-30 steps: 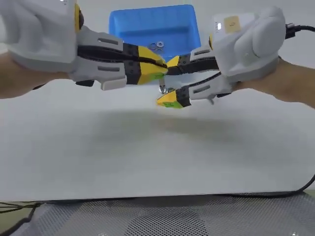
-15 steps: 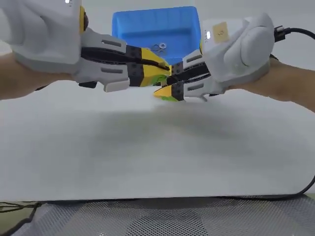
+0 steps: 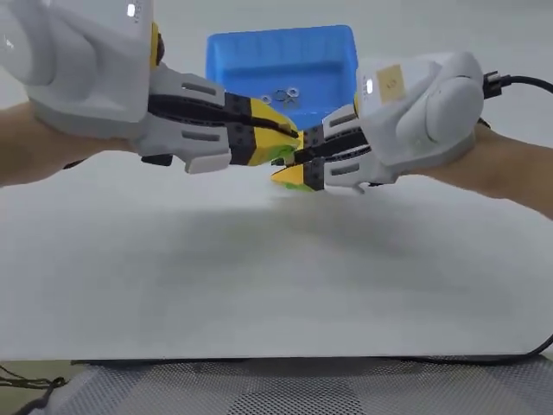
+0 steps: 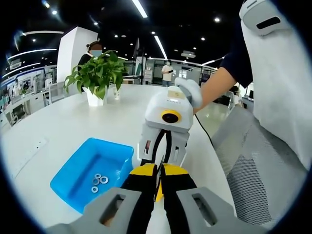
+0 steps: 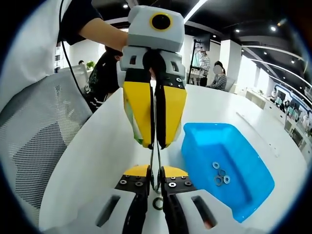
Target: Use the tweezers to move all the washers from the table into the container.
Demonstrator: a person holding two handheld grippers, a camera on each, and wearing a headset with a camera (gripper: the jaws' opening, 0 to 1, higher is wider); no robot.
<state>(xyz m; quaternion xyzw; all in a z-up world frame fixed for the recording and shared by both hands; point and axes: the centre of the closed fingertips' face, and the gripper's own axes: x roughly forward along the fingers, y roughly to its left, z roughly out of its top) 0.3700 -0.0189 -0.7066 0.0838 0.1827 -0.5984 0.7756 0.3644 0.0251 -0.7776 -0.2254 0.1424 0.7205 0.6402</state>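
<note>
The left gripper [image 5: 153,142] and right gripper [image 5: 155,179] are both closed on thin metal tweezers [image 5: 155,161]. A silver ring washer [image 5: 157,203] sits between the right gripper's jaws.

Container [image 3: 251,69]: blue plastic, smooth and glossy, light streaks on its walls; washers [image 3: 288,94] in it are bright bare metal, and the tweezers [image 5: 155,141] are thin polished metal. Left gripper [image 3: 292,143] and right gripper [image 3: 289,166]: housings of smooth white plastic with a soft sheen, jaw pieces of matt black and yellow plastic, small metal screw heads visible in the right gripper view. Table [image 3: 259,277]: white, matt, smooth, no grain; mesh panel [image 3: 302,389] at its near edge is grey open-weave cloth, rough-looking.
</note>
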